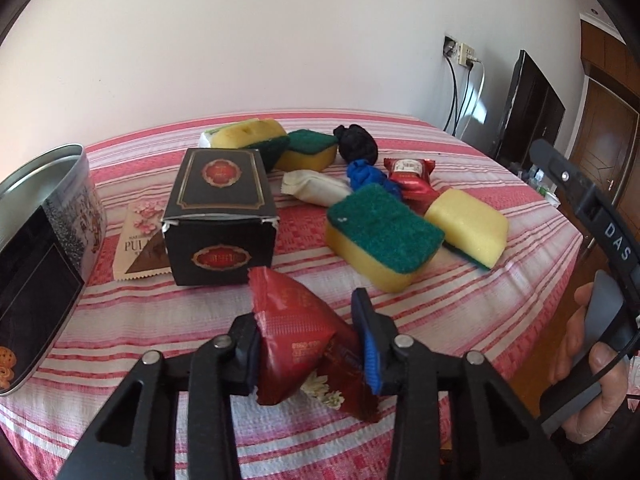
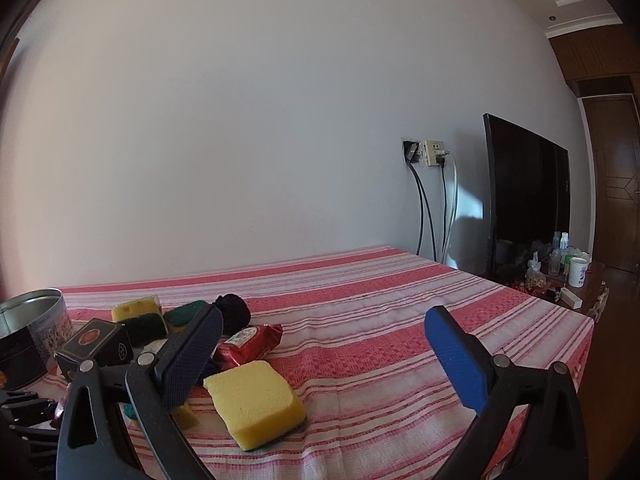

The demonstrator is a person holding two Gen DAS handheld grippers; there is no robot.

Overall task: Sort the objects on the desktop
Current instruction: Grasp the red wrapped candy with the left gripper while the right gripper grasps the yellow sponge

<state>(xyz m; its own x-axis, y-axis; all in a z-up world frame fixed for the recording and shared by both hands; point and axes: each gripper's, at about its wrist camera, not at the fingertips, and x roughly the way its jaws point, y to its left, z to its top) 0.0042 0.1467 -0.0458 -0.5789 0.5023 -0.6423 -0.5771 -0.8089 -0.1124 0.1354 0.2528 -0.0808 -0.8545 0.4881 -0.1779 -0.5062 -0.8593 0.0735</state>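
Pinching a dark red snack packet (image 1: 298, 344) between its two blue pads, the left gripper (image 1: 310, 344) is closed on the wrapper near the front edge of the table (image 1: 460, 304), and the packet stands up crumpled, with one pointed corner rising above the fingers. Just behind it sits a black box (image 1: 222, 216) with gold and red ornament, and a flat beige sachet (image 1: 138, 240) lies partly under the box. At the left edge stands an open metal tin (image 1: 44, 240). To the right of the box lie two sponges, one with the green side up (image 1: 382, 236) and one with the yellow side up (image 1: 468, 224), touching each other. Behind them are a cream packet (image 1: 314, 186), a blue cloth bundle (image 1: 368, 176), a second red packet (image 1: 410, 174), a black bundle (image 1: 356, 144) and more sponges (image 1: 276, 144) toward the far edge. The striped cloth near the front edge, left and right of the held packet, is free. The right gripper (image 2: 324, 356) has its jaws wide apart with nothing between them; it is above the right half of the table, where the cloth up to the far right corner is bare. A hand (image 1: 588, 364) holds its handle at the right side.
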